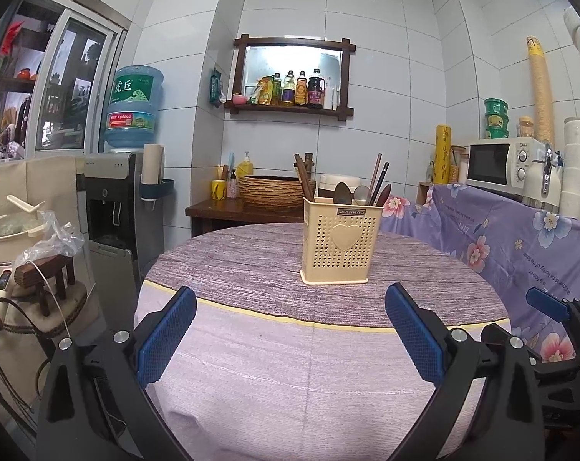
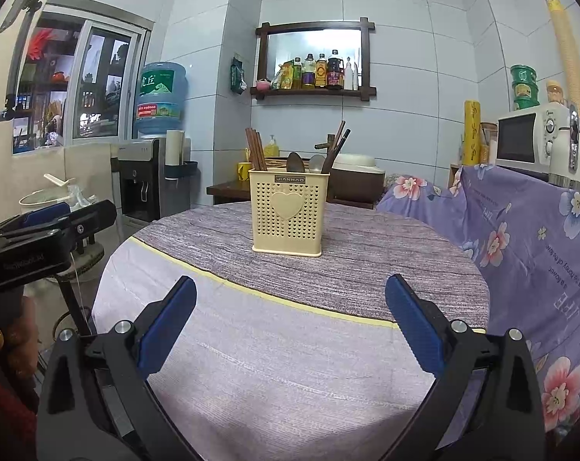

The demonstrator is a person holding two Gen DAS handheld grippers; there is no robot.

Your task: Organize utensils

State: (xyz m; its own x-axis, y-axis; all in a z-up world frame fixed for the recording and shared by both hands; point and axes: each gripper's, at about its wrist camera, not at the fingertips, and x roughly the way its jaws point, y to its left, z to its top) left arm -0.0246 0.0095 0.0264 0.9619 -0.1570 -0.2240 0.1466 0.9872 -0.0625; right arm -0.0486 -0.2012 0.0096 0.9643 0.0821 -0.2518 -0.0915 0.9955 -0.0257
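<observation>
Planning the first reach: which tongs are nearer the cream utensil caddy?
Right, slightly. The right tongs face the utensil caddy just left of centre; the left tongs see it right of centre, looking marginally farther.

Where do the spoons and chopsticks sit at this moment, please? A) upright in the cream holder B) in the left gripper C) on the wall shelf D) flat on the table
A: spoons and chopsticks stand upright in the holder; both grippers are empty.
</observation>
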